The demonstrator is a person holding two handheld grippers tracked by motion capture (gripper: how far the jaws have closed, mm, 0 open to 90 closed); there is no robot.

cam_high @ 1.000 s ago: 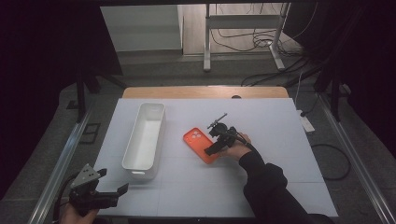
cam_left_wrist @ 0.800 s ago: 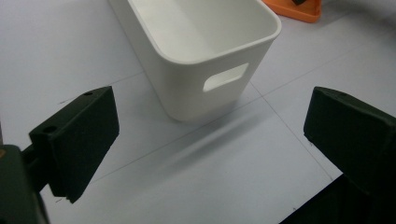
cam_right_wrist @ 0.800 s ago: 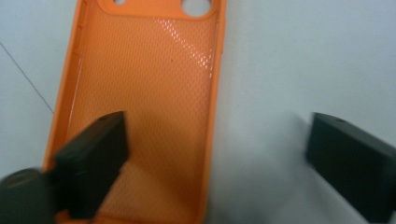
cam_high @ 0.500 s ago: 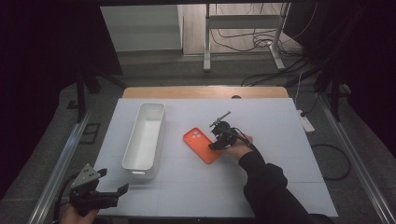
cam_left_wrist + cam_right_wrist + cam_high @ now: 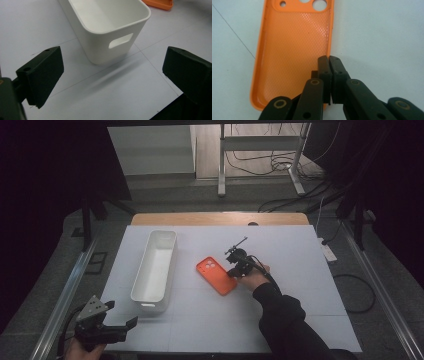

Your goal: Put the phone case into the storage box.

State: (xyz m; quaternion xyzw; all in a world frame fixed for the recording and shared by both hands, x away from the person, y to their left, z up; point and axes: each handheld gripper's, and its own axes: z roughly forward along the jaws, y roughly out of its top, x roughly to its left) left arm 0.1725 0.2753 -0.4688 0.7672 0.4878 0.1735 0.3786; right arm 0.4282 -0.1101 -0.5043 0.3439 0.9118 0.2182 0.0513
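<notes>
Closing is the main change: the right gripper [image 5: 329,60] has just been drawing its jaws together, and they now pinch the right side wall of the orange phone case [image 5: 292,47], where a second ago they stood apart over it. That case lies hollow side up on the white table [image 5: 300,270], near its middle, camera holes at the far end, in much the same spot as before. Left of it, apart, stands the long white bin [image 5: 156,265], unmoved. At the table's near left corner the left gripper [image 5: 112,330] hangs as before, jaws wide with nothing between them, facing the bin's handle slot [image 5: 120,40]. No object lies between case and bin.
</notes>
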